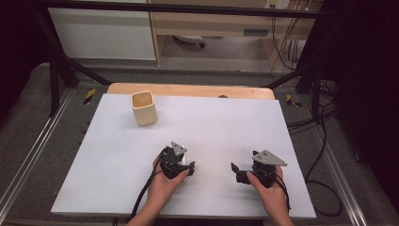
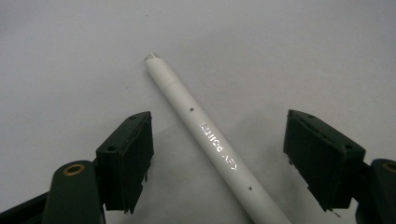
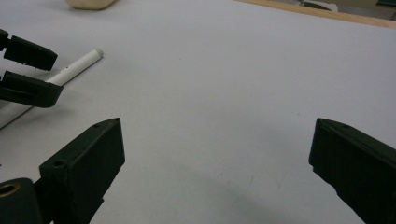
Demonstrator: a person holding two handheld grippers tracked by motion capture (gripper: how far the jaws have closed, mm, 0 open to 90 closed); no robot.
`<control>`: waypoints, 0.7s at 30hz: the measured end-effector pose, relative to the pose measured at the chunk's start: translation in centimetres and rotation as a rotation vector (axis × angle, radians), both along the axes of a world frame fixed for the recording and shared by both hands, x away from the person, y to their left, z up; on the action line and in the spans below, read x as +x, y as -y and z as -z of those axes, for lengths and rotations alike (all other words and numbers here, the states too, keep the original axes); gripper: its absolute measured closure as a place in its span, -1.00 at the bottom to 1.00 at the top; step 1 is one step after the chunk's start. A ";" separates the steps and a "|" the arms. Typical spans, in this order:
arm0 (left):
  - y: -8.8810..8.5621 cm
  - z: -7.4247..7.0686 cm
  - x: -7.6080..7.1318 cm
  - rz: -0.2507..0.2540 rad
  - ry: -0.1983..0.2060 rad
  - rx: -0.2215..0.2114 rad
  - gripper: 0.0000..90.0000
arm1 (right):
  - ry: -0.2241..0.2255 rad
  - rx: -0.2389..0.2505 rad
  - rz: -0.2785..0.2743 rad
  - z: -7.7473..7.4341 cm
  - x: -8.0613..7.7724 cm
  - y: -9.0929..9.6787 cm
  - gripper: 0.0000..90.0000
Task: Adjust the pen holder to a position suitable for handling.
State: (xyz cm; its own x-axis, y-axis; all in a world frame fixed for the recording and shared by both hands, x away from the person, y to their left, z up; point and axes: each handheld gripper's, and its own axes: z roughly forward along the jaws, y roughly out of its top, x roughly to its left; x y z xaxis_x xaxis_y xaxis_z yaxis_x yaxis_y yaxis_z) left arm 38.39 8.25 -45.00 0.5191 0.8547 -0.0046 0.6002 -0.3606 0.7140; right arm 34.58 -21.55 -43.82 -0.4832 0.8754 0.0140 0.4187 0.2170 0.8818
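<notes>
A white pen [image 2: 210,140] with silver lettering lies flat on the white board [image 1: 211,122]. My left gripper [image 2: 219,123] hangs low over it, open, one jaw on each side of the barrel and neither touching it. The pen's capped end [image 3: 88,57] sticks out past the left gripper [image 3: 44,70] in the right gripper view. My right gripper [image 3: 217,135] is open over bare board with nothing between its jaws. In the high view the left gripper [image 1: 187,165] and the right gripper [image 1: 238,173] face each other near the front of the board.
A beige square cup [image 1: 143,108] stands upright at the back left of the board, its base [image 3: 91,3] showing in the right gripper view. A wooden table edge [image 1: 188,89] runs behind the board. Black frame bars and cables lie around the table.
</notes>
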 end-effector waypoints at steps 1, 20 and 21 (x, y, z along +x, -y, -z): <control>0.0 0.0 0.1 -0.004 0.001 0.000 -0.45 | -0.001 0.001 0.002 0.0 0.0 0.0 -0.91; 0.6 -0.1 1.8 -0.074 0.007 -0.018 -0.02 | -0.001 0.008 0.005 0.0 0.3 -0.2 -0.91; 0.6 0.0 1.9 -0.079 0.001 -0.020 -0.01 | -0.002 0.010 0.005 -0.1 0.3 -0.1 -0.91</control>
